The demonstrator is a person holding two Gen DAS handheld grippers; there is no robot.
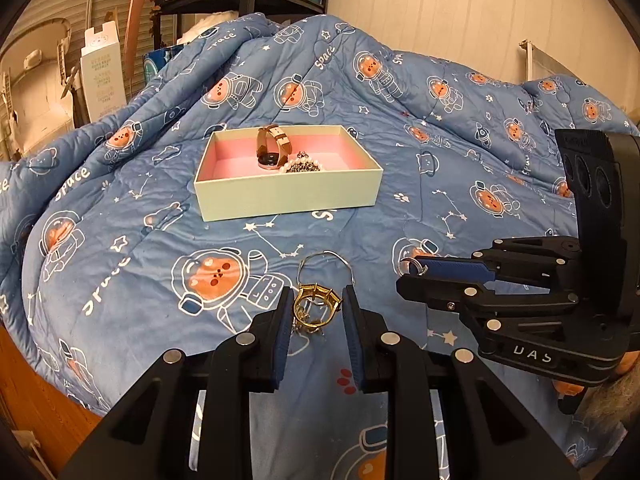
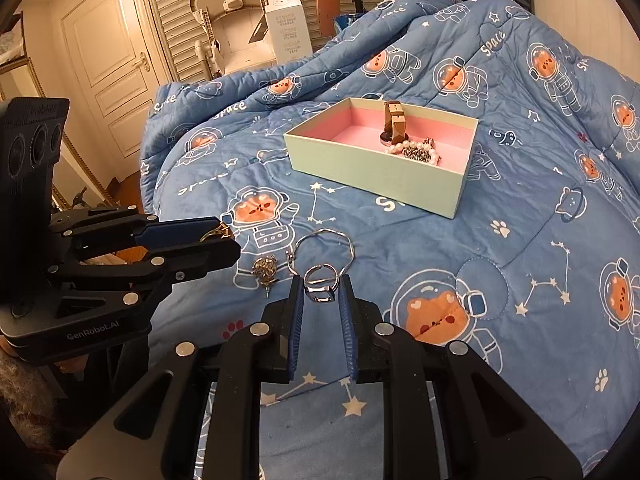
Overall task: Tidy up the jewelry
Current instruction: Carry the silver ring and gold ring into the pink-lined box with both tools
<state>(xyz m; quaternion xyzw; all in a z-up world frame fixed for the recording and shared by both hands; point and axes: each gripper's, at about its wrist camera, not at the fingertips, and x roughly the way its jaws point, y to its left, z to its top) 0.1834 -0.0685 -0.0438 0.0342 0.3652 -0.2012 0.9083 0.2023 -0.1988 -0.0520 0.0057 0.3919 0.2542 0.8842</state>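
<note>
Gold ring [image 1: 317, 307] sits pinched in the left gripper [image 1: 316, 300]; the right gripper [image 2: 321, 289] clamps a silver ring [image 2: 320, 286]. Both seem raised for carrying to the pink-lined box [image 1: 280, 196], while a silver bangle [image 2: 322, 250] lies on the quilt [image 2: 440, 248].

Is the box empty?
No, the box already holds a watch and a pearl bracelet on its pink lining.

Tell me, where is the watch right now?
The watch stands inside the pale green box on the blue quilt, right beside the pearl bracelet, beyond both grippers.
</note>
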